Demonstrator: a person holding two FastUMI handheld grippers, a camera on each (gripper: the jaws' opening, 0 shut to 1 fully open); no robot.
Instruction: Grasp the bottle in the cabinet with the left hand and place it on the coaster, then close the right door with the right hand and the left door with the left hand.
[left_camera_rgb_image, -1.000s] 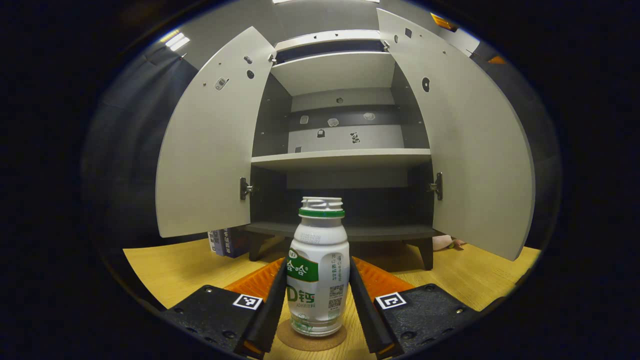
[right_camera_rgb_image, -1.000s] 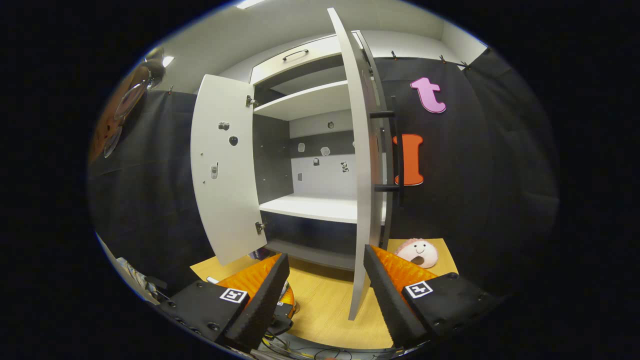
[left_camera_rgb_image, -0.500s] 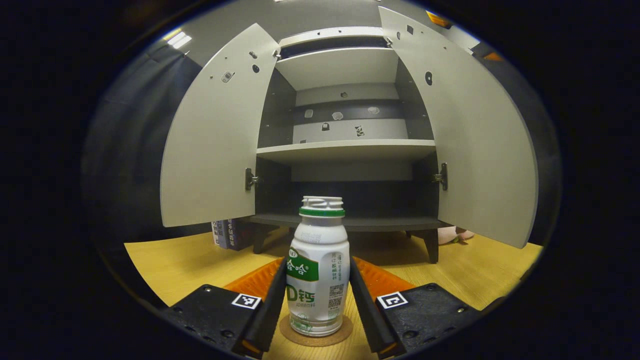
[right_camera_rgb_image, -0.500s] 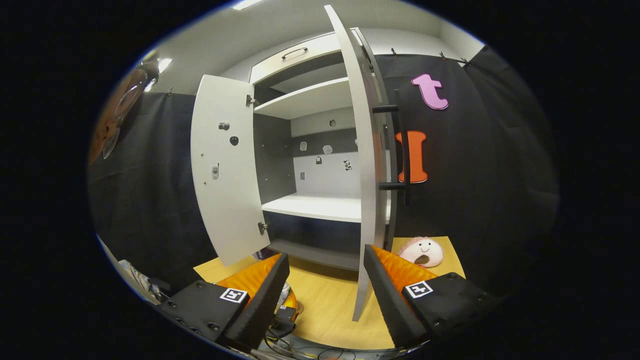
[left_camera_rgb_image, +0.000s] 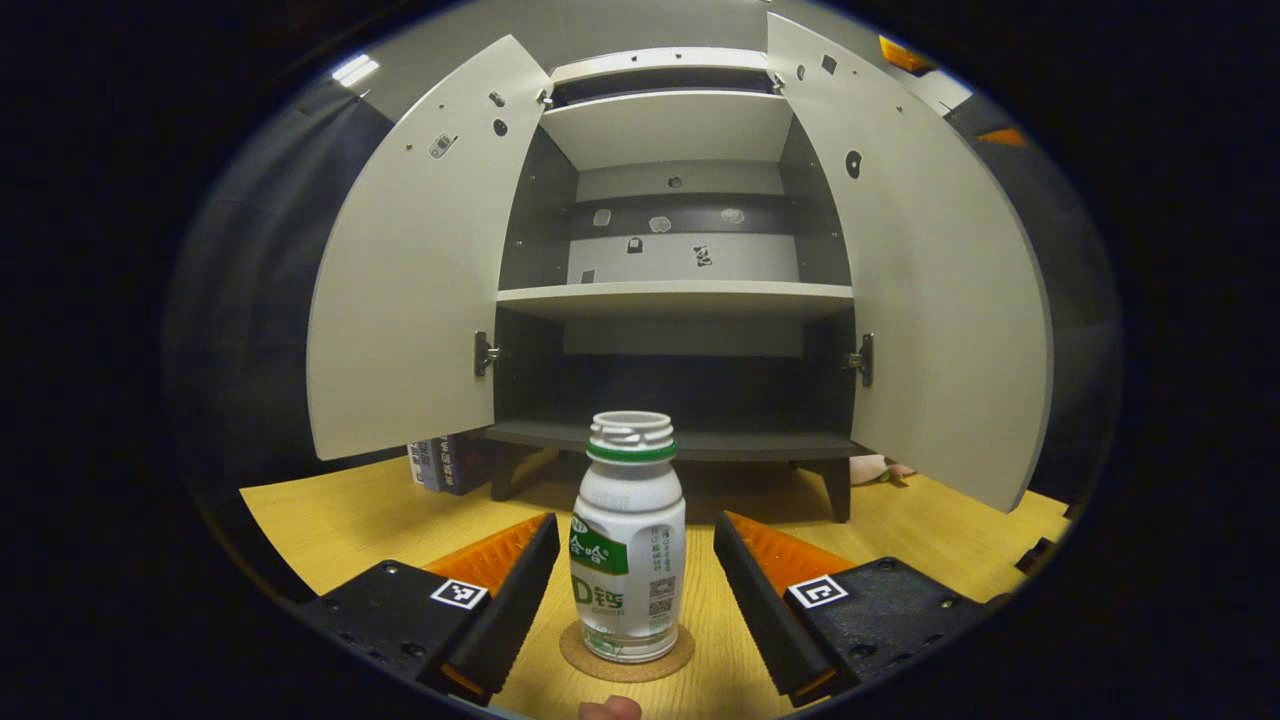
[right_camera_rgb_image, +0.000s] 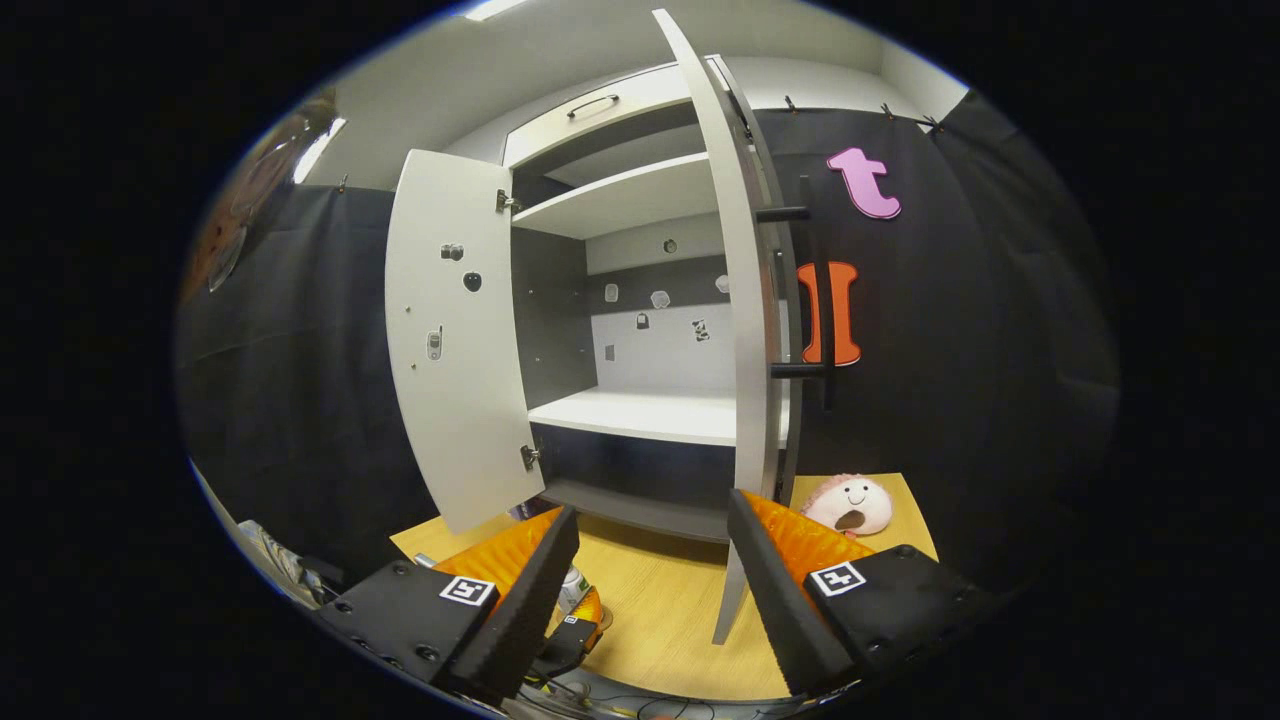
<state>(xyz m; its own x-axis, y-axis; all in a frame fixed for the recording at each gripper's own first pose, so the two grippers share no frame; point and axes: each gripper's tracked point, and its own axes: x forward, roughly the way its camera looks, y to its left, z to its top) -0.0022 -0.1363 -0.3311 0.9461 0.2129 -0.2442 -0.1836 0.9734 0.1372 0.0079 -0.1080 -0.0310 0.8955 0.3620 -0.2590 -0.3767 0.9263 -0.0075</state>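
Both doors (left_camera_rgb_image: 410, 270) open, plush toy (right_camera_rgb_image: 848, 504) nearby.

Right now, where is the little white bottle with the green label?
In the left gripper view, the white plastic bottle with the green label stands upright on the round cork coaster, on the wooden table in front of the open cabinet, between the left gripper's spread fingers.

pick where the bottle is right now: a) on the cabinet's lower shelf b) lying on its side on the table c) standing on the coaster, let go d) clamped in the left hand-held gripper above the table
c: the bottle stands upright on the coaster, with the left hand-held gripper open and gaps on both sides.
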